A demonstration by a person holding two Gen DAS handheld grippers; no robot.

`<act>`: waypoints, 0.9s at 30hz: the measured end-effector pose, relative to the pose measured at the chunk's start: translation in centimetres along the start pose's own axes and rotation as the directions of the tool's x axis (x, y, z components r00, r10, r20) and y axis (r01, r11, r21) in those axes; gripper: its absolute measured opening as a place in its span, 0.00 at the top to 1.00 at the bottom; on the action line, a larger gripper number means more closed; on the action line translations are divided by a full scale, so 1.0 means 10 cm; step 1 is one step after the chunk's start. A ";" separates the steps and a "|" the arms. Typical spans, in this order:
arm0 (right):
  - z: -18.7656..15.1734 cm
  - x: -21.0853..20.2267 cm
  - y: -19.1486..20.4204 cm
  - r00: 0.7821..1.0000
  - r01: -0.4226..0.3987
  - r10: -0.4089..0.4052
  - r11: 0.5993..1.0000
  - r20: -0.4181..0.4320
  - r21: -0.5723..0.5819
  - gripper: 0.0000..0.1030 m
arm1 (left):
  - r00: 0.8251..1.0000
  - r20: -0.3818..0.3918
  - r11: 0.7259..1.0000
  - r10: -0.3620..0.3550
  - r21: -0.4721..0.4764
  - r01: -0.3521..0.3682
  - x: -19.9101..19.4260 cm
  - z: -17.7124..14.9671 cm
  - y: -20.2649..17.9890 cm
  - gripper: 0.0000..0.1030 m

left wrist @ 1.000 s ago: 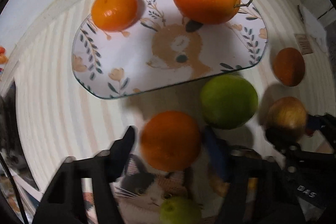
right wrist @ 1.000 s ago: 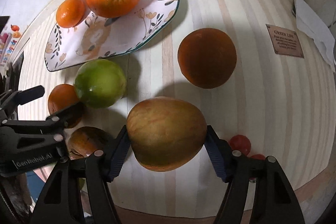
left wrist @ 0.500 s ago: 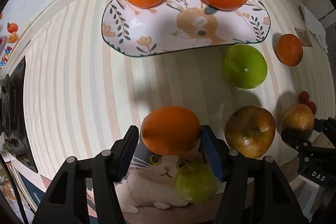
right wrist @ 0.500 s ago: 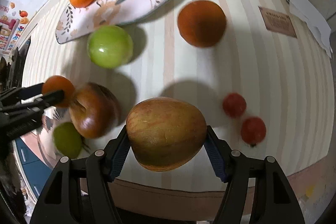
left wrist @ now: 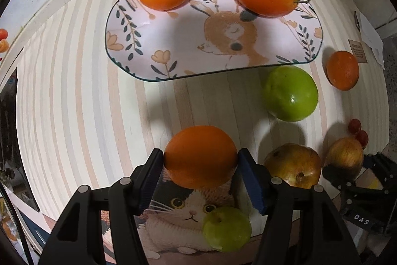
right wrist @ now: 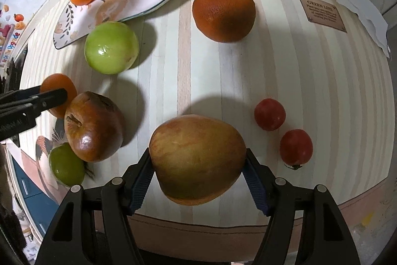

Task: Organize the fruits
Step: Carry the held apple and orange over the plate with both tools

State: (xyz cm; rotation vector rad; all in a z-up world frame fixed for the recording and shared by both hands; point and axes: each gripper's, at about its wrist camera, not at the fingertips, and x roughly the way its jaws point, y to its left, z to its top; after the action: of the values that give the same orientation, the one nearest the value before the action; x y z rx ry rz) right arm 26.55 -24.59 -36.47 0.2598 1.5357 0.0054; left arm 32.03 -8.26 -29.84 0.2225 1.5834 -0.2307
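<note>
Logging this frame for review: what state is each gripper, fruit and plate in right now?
left gripper: shut on an orange, held off the table.
right gripper: shut on a yellow-red apple, lifted.
rabbit plate: holds two oranges at its far edge.
cat plate: holds a small green fruit.
green apple: loose on the table.
brown apple: resting, stem up.
two tomatoes: loose on the table.

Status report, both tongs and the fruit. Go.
Left tongs shut on an orange. Right tongs shut on an apple. Rabbit plate holds two oranges, middle bare. Green apple sits beside the plate.
</note>
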 end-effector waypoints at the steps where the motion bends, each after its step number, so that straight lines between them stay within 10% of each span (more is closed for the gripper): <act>1: 0.01 0.02 0.00 1.000 -0.004 0.004 1.000 -0.001 0.003 0.31 | 1.000 0.004 1.000 0.015 0.004 -0.015 -0.01 0.00 0.01 0.42; 14: 0.04 0.01 -0.09 1.000 -0.022 0.023 1.000 -0.021 0.021 0.31 | 1.000 -0.015 1.000 0.007 -0.024 -0.007 -0.03 0.22 0.18 0.42; 27: 0.24 -0.58 0.01 0.989 -0.098 0.095 0.995 0.109 0.025 0.32 | 0.980 0.194 0.997 -0.042 -0.052 0.053 -1.11 0.19 0.23 0.42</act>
State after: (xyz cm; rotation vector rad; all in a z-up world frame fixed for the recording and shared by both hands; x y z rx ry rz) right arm 28.69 -25.82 -30.74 0.3533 1.4158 0.0442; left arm 34.76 -6.62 -18.80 0.1143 1.4016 -0.2374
